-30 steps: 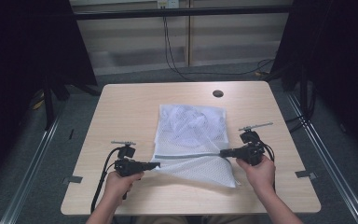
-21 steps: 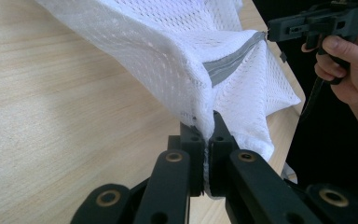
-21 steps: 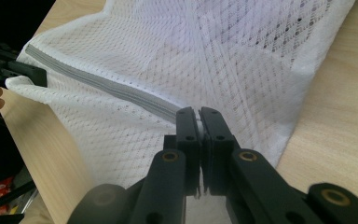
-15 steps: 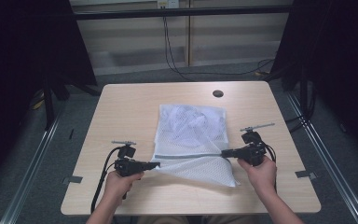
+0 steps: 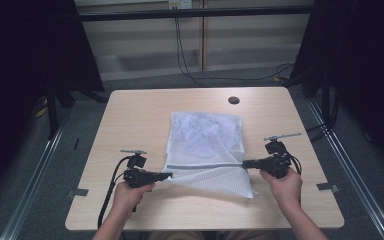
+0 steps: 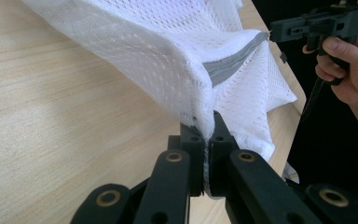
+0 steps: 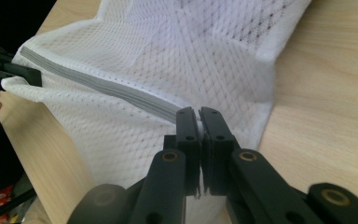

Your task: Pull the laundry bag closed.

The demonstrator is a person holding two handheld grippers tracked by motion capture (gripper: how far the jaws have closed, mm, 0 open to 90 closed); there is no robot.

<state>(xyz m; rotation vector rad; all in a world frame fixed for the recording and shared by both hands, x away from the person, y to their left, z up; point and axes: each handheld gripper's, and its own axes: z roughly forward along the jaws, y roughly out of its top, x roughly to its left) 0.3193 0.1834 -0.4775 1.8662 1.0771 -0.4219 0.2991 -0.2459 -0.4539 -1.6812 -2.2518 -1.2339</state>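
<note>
A white mesh laundry bag (image 5: 205, 147) with a grey zipper (image 5: 205, 165) lies across the middle of the wooden table (image 5: 140, 115). My left gripper (image 5: 168, 176) is shut on the bag's left edge near the zipper end, its jaws pinching the mesh bag (image 6: 168, 51) in the left gripper view (image 6: 207, 122). On the other side, my right gripper (image 5: 245, 163) is shut on the right end of the zipper, and the right gripper view (image 7: 198, 114) has the jaws clamped on the seam of the bag (image 7: 168, 60) where the grey zipper (image 7: 98, 86) ends. The zipper line is held taut between both grippers, slightly above the table.
A small dark round hole (image 5: 233, 100) sits near the table's far edge. Bare tabletop lies left and right of the bag. Black curtains and metal floor rails flank the table, and cables hang at the back wall.
</note>
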